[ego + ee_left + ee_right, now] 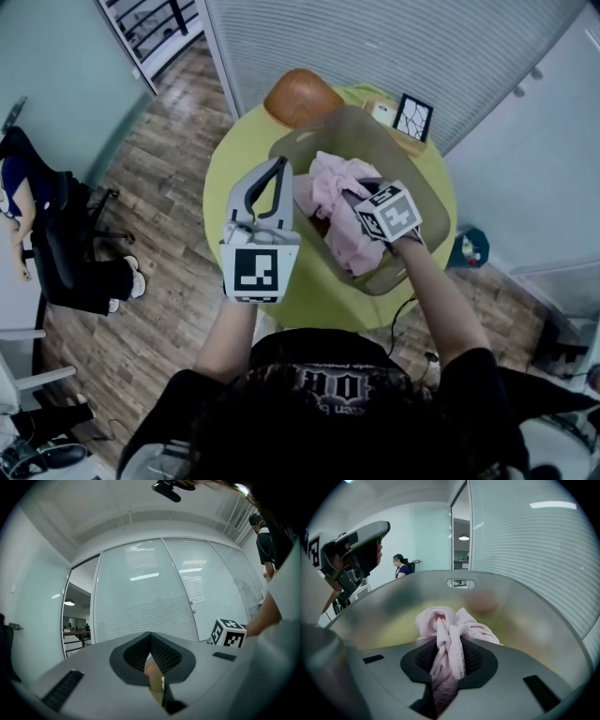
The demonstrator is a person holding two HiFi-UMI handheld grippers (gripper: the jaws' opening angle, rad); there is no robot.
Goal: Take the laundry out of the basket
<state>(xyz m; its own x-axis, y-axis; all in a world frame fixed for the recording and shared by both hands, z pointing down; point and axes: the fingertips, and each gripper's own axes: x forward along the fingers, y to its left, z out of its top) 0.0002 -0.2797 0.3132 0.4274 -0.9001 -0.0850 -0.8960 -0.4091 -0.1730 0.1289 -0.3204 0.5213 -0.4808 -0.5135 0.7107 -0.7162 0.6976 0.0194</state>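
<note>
A wood-plank floor (159, 187) runs up to a wall of pale blinds, and on it stands a round yellow-green table (221, 183). A translucent grey basket (323, 127) sits on the table, with an orange rounded shape (302, 94), perhaps a chair seat, just behind it and a small framed picture (413, 115) near the table's far edge. A person sits in a dark chair (56, 244) well off to the left.

The pink laundry (337, 183) lies bunched inside the basket. The right gripper (361, 199) reaches down into it at a slant, and in the right gripper view its jaws are pinched tight on a twisted fold of the pink cloth (447, 630), which rises between the pads while the rest stays against the basket's wall (525, 606).

The left gripper (278, 167) is held level just beside the basket's left rim. Its jaws meet at the tips with nothing between them (151, 641).
</note>
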